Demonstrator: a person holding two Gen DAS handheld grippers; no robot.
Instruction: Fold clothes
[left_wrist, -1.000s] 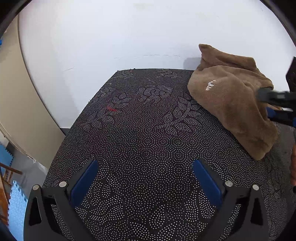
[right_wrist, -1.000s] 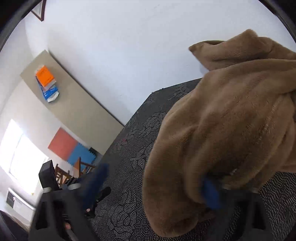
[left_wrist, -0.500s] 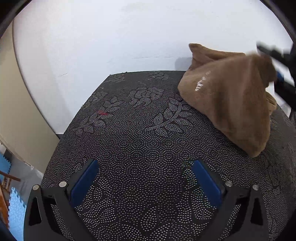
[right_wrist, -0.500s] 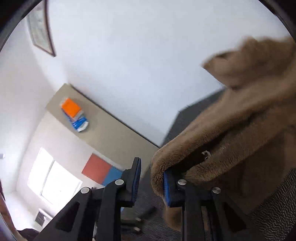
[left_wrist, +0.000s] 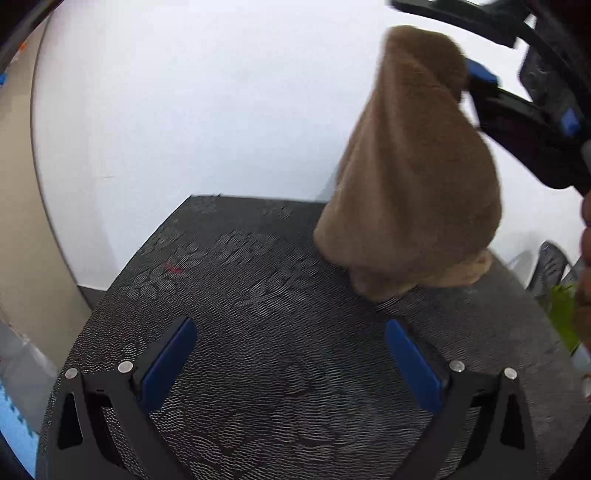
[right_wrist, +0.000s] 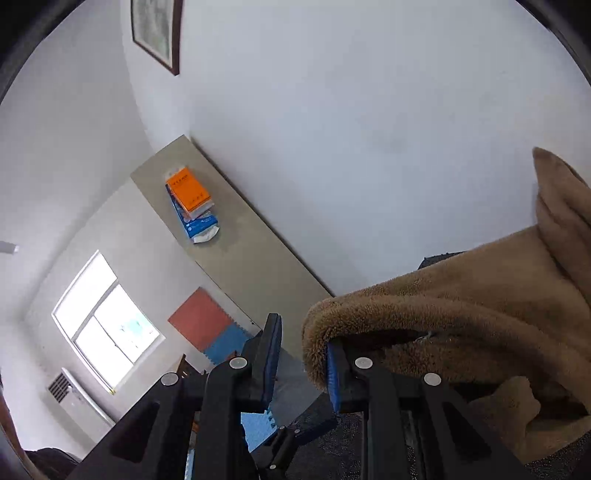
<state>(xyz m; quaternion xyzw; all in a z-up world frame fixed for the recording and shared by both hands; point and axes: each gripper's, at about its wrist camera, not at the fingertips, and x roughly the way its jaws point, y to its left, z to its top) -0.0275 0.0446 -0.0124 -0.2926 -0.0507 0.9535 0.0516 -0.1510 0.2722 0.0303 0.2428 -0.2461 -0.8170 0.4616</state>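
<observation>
While the left gripper (left_wrist: 288, 354) stands with its blue-padded jaws wide apart above the black dot-patterned tabletop (left_wrist: 258, 295), nothing lies between them. The right gripper (right_wrist: 301, 362) has its jaws drawn nearly together, with the brown plush garment (left_wrist: 410, 177) draped over one blue pad (right_wrist: 332, 373); whether the fabric is pinched cannot be told. The garment hangs raised, its lower edge touching the tabletop near the white wall (left_wrist: 203, 110).

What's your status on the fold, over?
Left gripper open, empty, over the table. Right gripper high, brown cloth hanging from it, pinch unclear. Cloth's bottom end on the table. Nothing in the way.
</observation>
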